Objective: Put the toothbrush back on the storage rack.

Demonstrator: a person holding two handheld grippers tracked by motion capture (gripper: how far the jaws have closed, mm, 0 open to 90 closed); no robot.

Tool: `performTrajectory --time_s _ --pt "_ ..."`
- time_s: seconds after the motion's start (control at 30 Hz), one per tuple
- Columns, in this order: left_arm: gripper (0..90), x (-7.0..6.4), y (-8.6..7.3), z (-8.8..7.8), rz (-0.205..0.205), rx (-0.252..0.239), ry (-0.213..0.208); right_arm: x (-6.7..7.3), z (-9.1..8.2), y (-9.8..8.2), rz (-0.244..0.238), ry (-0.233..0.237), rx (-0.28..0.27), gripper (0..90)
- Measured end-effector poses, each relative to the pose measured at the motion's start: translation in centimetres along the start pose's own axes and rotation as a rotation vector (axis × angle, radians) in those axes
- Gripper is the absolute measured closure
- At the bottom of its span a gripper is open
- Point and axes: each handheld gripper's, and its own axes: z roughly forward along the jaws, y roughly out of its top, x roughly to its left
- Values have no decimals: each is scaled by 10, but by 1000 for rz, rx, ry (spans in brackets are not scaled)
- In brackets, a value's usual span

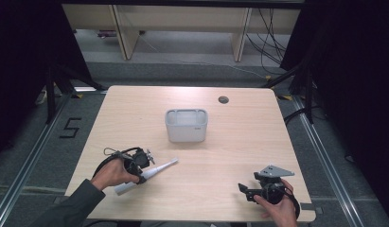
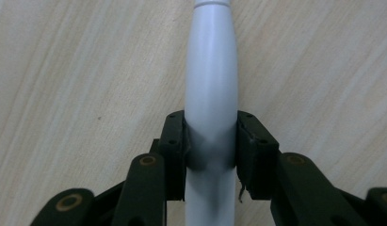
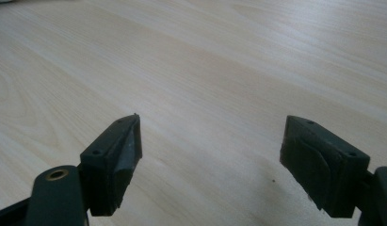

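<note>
Table (image 1: 230,156): pale wood, standing on a dark floor with black curtains hanging at both sides.
Left gripper (image 2: 211,141): its jaws are clamping a white handle (image 2: 211,84), pads pressing on both sides of it.
Handle: lying on the table at the near left (its thin end is pointing toward the middle), the thick end sticking out behind the jaws.
Right gripper (image 3: 210,155): jaws are standing wide over bare wood, nothing between them, at the near right corner.
Bin (image 1: 186,125): grey, sitting upright mid-table, well apart from both grippers.
Hands: each is holding its gripper low over the tabletop.
</note>
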Motion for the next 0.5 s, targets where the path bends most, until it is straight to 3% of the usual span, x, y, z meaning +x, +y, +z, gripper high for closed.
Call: performTrajectory --time_s 0.33,0.5 --pt "663 1 -2 -11 9 -44 -4 0 0 0 10 -6 4 218" --pt "663 2 -3 -20 4 -114 -6 0 -2 0 7 -19 3 219"
